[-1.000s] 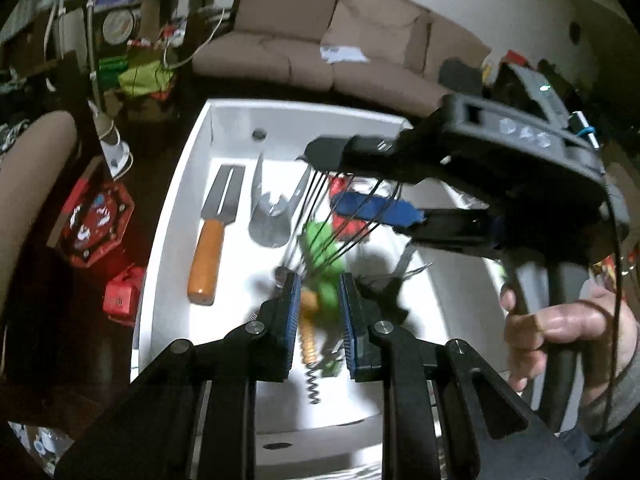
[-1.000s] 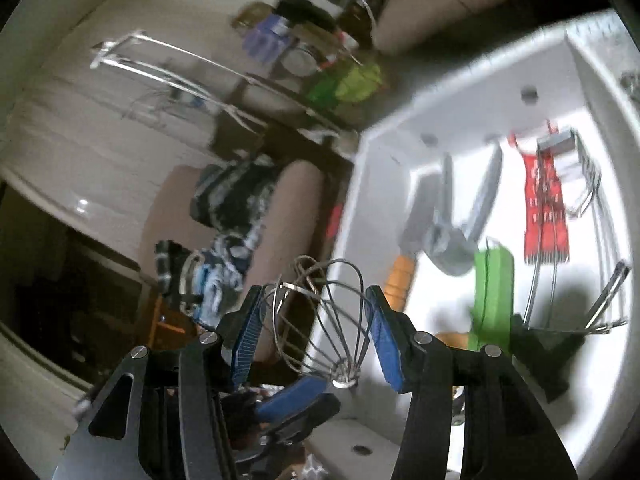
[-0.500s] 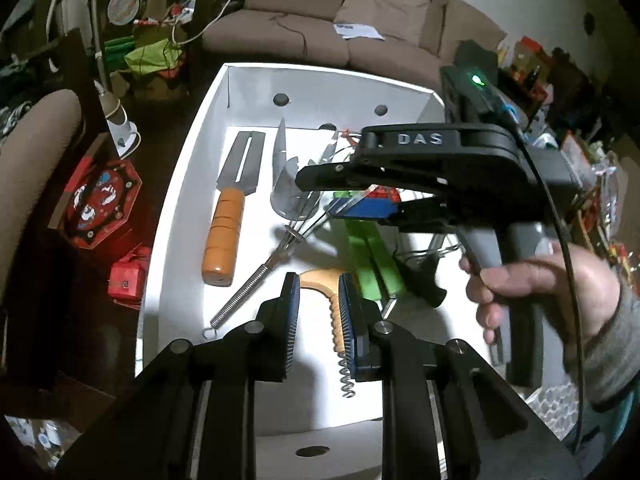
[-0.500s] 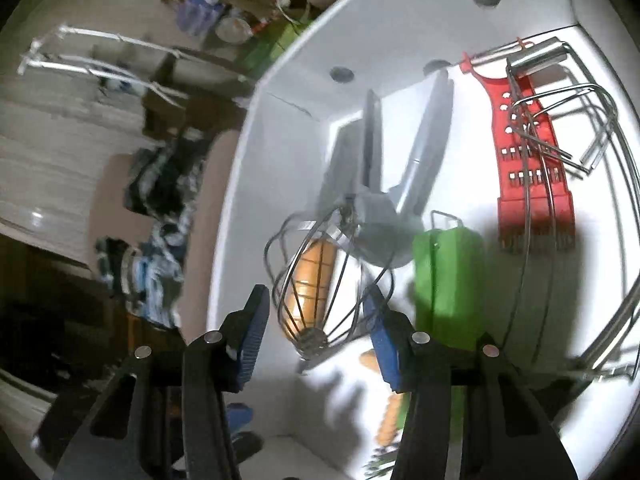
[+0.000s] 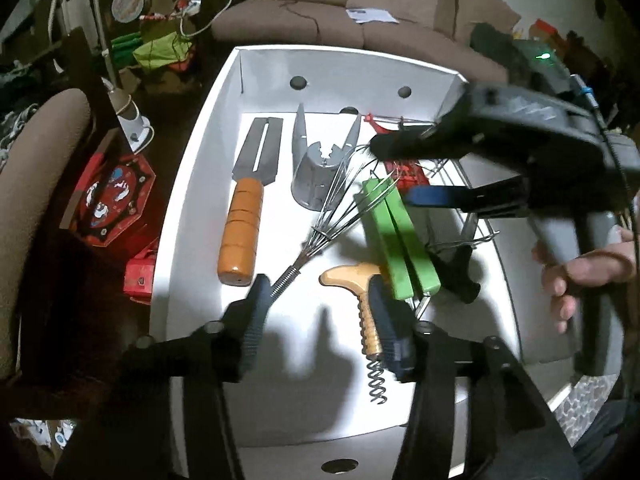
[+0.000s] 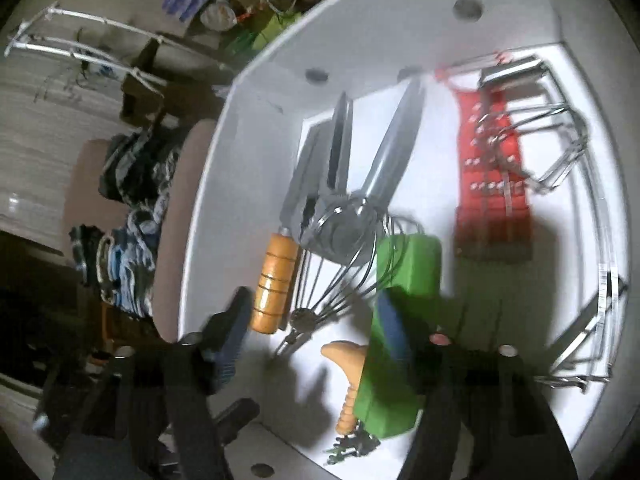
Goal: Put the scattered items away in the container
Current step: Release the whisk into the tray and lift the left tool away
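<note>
Down inside the white box, lying already: whisk, corkscrew, orange-handled slicer, grey tongs, green-handled tool, red slotted piece and wire pieces along the far wall. Looking well on, then, with most of the clutter sitting in the container and nothing loose showing outside it in either view, though much of the surroundings staying dark.

Opening wide over the whisk's wire cage, right gripper, pads clear of it, nothing pinched between them. Opening too, left gripper, corkscrew handle lying just beside its right finger and no longer squeezed, whisk handle's spring close by the left finger.

Crowding the box floor now: whisk wires draped across the tongs and the green tool, so any further drop likely needing the bare patch near the front wall. Hanging right over the pile in the left view, the other gripper and a hand on its grip, blocking the right half. Beyond the box: brown sofa, red tin, a chair arm, heaped clothes.
</note>
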The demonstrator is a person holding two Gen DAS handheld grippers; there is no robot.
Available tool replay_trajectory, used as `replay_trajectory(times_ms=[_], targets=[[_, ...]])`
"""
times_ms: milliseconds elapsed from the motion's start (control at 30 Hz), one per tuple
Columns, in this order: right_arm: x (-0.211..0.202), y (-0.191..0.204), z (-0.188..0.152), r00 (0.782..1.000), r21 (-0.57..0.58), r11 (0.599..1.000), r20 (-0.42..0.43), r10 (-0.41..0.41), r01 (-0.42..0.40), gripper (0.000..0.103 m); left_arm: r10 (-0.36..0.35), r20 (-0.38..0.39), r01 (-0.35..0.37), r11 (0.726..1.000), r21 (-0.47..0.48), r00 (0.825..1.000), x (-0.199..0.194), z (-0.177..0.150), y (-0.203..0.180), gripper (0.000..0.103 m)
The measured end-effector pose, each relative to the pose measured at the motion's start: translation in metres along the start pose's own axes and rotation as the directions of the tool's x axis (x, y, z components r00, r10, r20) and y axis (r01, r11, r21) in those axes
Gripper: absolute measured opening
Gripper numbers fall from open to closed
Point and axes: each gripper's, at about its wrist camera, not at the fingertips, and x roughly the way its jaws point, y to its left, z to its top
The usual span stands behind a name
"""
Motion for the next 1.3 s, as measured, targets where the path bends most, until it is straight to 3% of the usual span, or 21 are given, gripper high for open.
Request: replay_trajectory(times_ms=[133, 200, 300, 600, 967, 1300], targets=[[-0.025, 0.006, -0.005, 0.999, -0.049, 0.998, 0.031, -0.037, 0.038, 0.103, 0.01, 0.02, -0.01, 1.0, -0.006, 1.0, -0.01, -0.005, -0.002, 0.073], [-0.038, 0.012, -0.01, 0.994, -0.096, 0.991, 0.057, -0.09, 0.095, 0.103, 0.015, 0.029, -0.014, 1.0, -0.016, 0.999, -0.016, -0.008, -0.004, 0.093], [-0.053, 0.019, -0.021, 0.984, -0.161, 0.971, 0.072, -0.165, 0.175, 0.103, 0.023, 0.03, -0.022, 0.999, -0.023, 0.999, -0.022, -0.012, -0.01, 0.102], [-0.08, 0.032, -0.063, 0.962, -0.274, 0.922, 0.09, -0.256, 0.272, 0.103, 0.037, 0.027, -0.037, 0.999, -0.016, 0.999, -0.042, -0.027, -0.035, 0.103], [-0.12, 0.055, -0.117, 0.93, -0.391, 0.845, 0.194, -0.313, 0.366, 0.103, 0.06, 0.039, -0.058, 0.998, -0.037, 0.997, -0.077, -0.057, -0.051, 0.103], [-0.156, 0.052, -0.157, 0.923, -0.4, 0.835, 0.236, -0.304, 0.377, 0.103, 0.065, 0.074, -0.063, 0.998, -0.027, 0.995, -0.11, -0.084, -0.082, 0.103]])
